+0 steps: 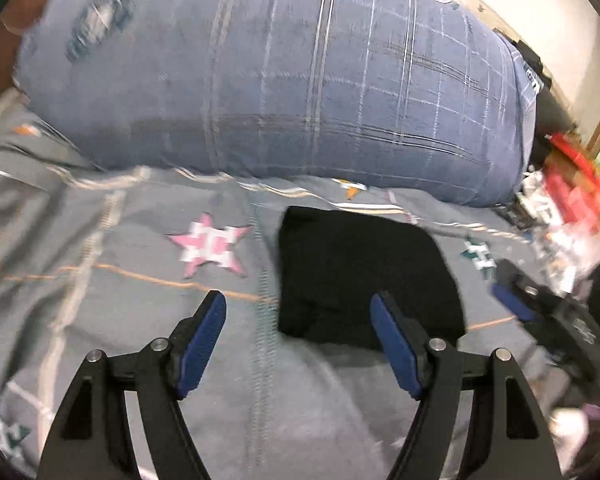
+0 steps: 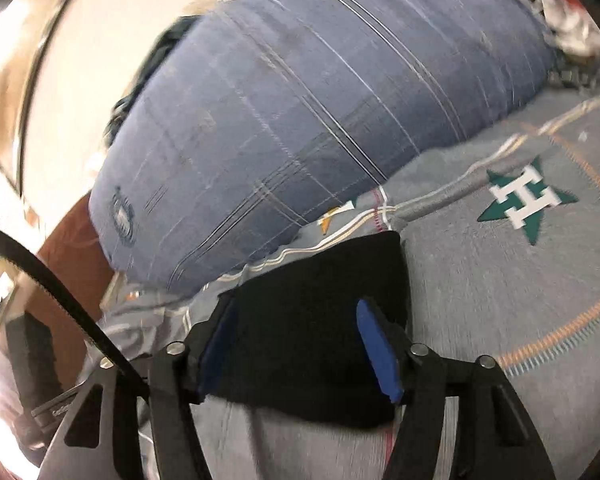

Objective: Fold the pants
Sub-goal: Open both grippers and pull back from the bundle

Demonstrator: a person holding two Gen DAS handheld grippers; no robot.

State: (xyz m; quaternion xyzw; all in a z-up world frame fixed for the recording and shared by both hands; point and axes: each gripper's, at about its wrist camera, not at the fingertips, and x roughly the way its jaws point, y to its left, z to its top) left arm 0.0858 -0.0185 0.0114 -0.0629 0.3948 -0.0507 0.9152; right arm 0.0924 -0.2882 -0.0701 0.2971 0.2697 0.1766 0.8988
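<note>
The black pants (image 1: 360,276) lie folded into a compact square on the grey star-patterned bedsheet (image 1: 140,280). My left gripper (image 1: 298,316) is open and empty, hovering above the sheet with its right finger over the bundle's near edge. My right gripper (image 2: 296,320) is open above the folded pants (image 2: 320,320), its jaws on either side of the bundle and not closed on it. The right gripper also shows in the left wrist view (image 1: 548,312), at the right of the pants.
A large blue plaid pillow (image 1: 284,72) lies just behind the pants, also in the right wrist view (image 2: 300,120). Red and mixed clutter (image 1: 572,192) sits at the bed's right end. A wall and a brown headboard (image 2: 72,248) lie beyond the pillow.
</note>
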